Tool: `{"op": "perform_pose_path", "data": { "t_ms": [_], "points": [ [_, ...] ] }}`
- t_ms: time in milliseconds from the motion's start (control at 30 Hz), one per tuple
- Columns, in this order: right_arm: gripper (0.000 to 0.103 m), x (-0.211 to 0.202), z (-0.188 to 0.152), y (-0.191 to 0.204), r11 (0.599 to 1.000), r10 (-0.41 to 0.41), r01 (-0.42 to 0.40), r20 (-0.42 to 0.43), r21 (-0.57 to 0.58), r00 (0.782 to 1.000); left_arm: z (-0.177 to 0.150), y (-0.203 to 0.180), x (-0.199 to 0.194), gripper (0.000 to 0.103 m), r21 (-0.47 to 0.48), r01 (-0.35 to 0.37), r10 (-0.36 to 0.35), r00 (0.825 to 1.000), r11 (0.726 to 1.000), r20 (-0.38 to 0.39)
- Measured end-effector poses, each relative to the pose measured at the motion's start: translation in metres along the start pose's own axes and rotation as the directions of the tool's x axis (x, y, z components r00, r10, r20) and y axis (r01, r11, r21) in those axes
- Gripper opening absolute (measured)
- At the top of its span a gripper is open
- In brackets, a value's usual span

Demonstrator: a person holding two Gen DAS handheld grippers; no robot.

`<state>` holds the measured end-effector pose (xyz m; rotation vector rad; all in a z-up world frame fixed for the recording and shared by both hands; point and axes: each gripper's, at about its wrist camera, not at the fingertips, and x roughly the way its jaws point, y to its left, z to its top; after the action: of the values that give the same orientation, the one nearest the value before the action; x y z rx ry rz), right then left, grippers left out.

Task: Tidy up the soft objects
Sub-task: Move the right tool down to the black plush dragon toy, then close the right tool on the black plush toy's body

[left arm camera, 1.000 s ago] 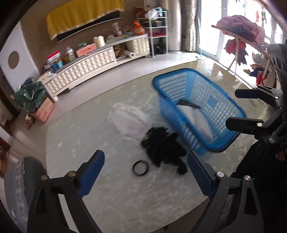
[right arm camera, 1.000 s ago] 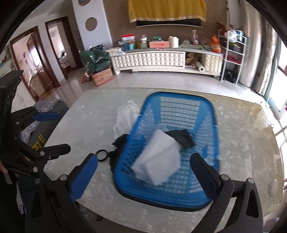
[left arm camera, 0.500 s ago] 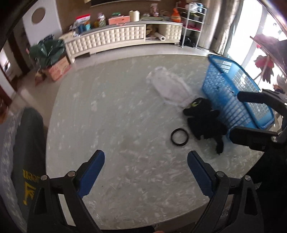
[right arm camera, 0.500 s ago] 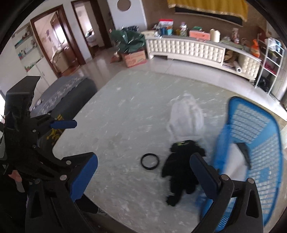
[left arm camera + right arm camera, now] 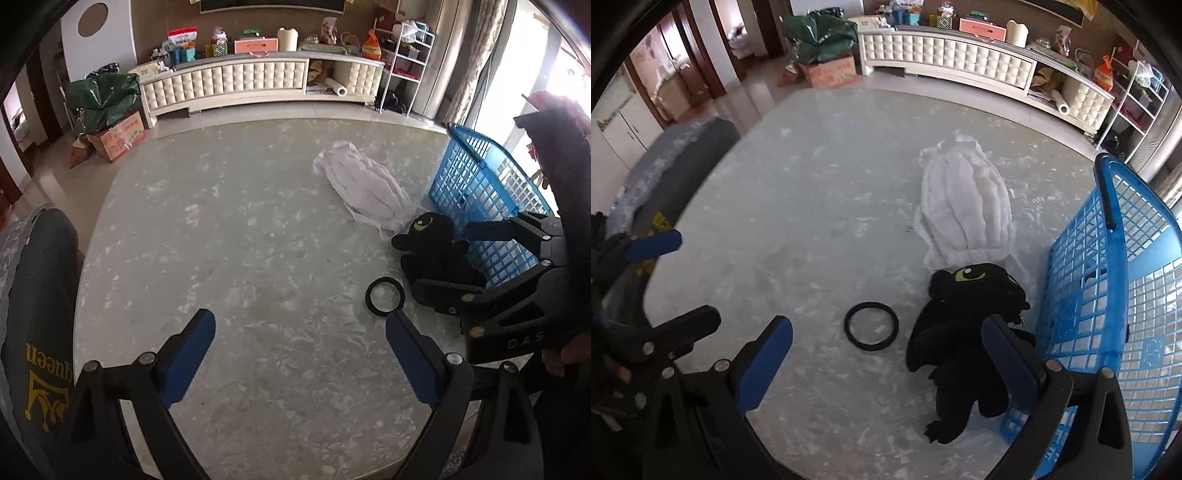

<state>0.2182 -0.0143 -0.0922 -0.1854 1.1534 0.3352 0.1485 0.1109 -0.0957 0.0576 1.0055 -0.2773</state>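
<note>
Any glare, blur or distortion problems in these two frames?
Left wrist: the window behind the blue basket is blown out; fisheye bends the table edge. Right wrist: sharp on the black plush, mild blur on the left gripper at frame edge.

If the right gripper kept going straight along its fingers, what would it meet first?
Probably the black ring on the table: it lies roughly centred ahead of the open right gripper. The black plush dragon sits by the right finger and might be brushed; depth is unclear.
</note>
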Motion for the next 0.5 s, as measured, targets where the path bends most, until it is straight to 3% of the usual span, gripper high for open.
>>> {"op": "perform_pose_path", "data": {
  "t_ms": [300,500],
  "points": [
    [0.098,0.026,0.002,-0.008,0.99,-0.136,0.139,-0.078,0.031,0.988,0.004,0.009,0.024,0.093,-0.003,-0.03,0.03,0.998,1.0,-0.06],
    [0.098,0.044,0.002,-0.023,0.982,-0.168,0.178,-0.134,0.064,0.977,0.007,0.014,0.032,0.093,-0.018,-0.008,0.007,0.998,1.0,-0.06]
  ]
}}
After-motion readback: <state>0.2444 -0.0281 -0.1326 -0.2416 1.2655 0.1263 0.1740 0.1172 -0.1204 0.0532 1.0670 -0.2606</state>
